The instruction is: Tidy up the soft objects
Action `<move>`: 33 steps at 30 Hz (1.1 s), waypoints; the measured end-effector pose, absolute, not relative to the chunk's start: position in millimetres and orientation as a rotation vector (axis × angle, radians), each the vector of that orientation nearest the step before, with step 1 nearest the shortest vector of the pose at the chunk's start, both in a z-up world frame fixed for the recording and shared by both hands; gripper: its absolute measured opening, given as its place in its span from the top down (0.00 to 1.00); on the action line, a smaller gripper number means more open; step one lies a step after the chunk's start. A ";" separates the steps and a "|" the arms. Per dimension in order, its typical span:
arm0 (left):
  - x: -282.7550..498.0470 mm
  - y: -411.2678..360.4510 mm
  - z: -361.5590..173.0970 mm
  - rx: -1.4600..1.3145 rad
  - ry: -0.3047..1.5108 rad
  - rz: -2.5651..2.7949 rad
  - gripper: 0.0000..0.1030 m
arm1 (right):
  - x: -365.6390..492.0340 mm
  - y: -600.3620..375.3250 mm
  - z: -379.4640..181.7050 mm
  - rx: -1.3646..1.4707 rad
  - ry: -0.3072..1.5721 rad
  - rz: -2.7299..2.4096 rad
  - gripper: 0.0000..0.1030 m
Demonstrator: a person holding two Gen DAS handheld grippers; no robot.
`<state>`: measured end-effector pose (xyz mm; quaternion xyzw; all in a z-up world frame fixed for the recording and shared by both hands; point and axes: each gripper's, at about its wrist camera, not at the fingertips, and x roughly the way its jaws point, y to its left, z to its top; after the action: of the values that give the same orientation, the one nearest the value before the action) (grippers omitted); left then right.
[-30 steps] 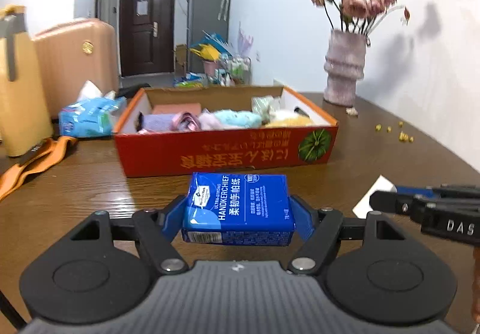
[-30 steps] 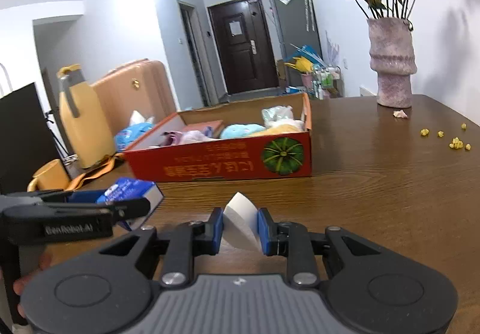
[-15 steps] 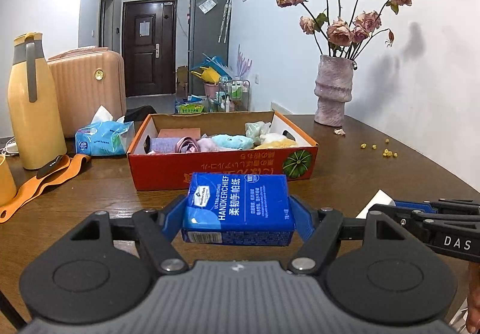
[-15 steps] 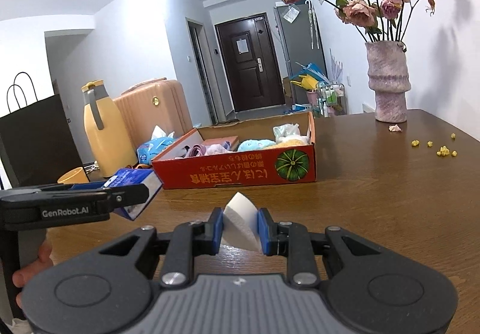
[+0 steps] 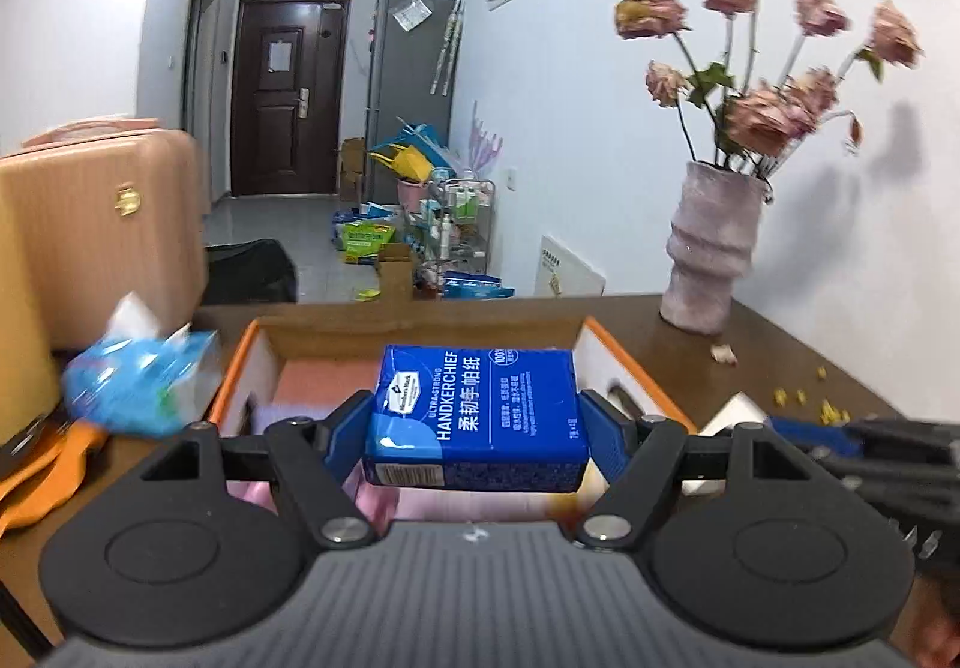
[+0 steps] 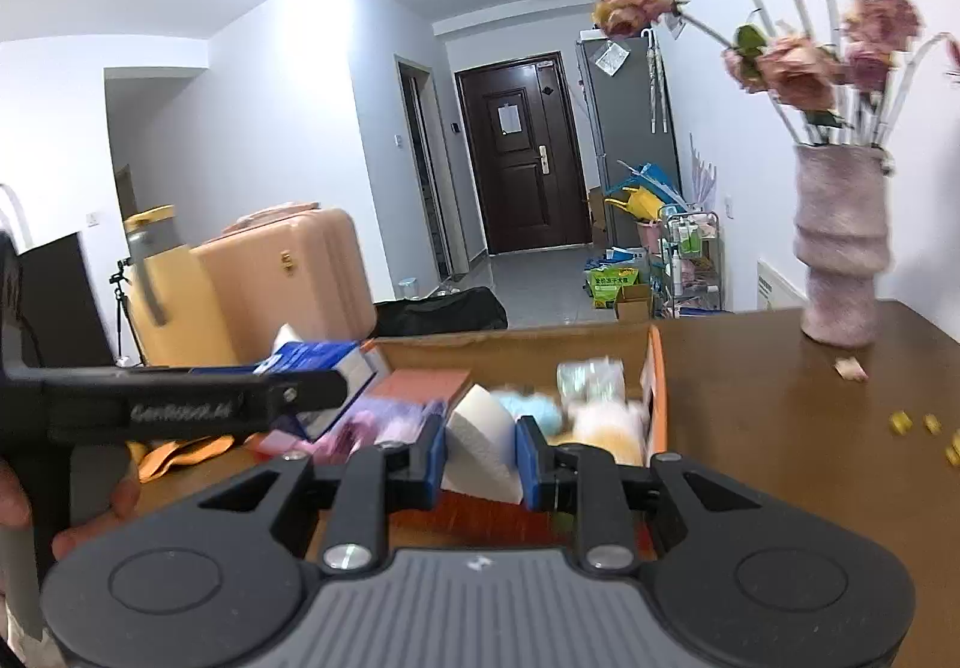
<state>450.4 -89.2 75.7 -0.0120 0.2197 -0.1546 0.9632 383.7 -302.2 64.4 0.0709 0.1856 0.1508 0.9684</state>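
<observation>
My left gripper (image 5: 474, 428) is shut on a blue handkerchief tissue pack (image 5: 477, 416), held flat above the near part of the orange cardboard box (image 5: 237, 368). In the right wrist view my right gripper (image 6: 480, 455) is shut on a white wedge-shaped sponge (image 6: 480, 443), held over the box's near wall (image 6: 657, 392). Inside the box lie a salmon pad (image 6: 429, 383), pink and purple cloths (image 6: 384, 425), a light blue soft thing (image 6: 534, 407) and a yellow one (image 6: 606, 425). The left gripper with its blue pack (image 6: 318, 359) shows at the left of that view.
A pink vase (image 5: 711, 248) with dried flowers stands on the brown table at the back right, with yellow crumbs (image 5: 807, 401) near it. A blue tissue bag (image 5: 138, 383), an orange strap (image 5: 42, 467) and a yellow jug (image 6: 150, 284) are left of the box. A person's hand (image 6: 78, 518) grips the left tool.
Both grippers moved forward and up toward the box; it now lies right under them instead of ahead. The blue pack and the white sponge stay gripped.
</observation>
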 end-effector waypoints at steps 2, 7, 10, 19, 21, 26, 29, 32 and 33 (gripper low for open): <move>488.3 -97.3 75.5 -0.032 0.457 -0.328 0.29 | 421.5 -298.6 62.5 0.135 0.387 0.300 0.76; 570.7 -122.2 54.6 -0.007 0.516 -0.327 0.29 | 506.1 -290.7 38.8 0.127 0.494 0.268 0.76; 606.8 -132.0 37.9 -0.011 0.566 -0.316 0.28 | 530.6 -284.4 28.1 0.116 0.540 0.264 0.76; 629.0 -128.2 28.7 -0.010 0.553 -0.356 0.06 | 545.2 -279.8 20.7 0.090 0.547 0.232 0.43; 625.2 -120.1 37.5 -0.003 0.545 -0.329 0.05 | 543.6 -283.2 26.2 0.101 0.533 0.220 0.43; 598.7 -90.9 70.0 0.008 0.510 -0.269 0.05 | 531.6 -289.5 53.2 0.106 0.501 0.200 0.43; 563.2 -64.5 91.2 0.032 0.462 -0.226 0.02 | 507.7 -292.5 81.6 0.072 0.451 0.193 0.43; 521.4 -38.6 105.6 0.065 0.419 -0.173 0.01 | 478.1 -300.7 110.7 0.030 0.398 0.180 0.35; 506.7 -30.4 108.5 0.069 0.401 -0.158 0.00 | 468.9 -303.0 117.9 0.013 0.387 0.173 0.29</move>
<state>506.7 -30.4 108.5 0.0341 0.1987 -0.0785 0.9763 468.9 -303.0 117.9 0.0067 0.1920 0.0857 0.9776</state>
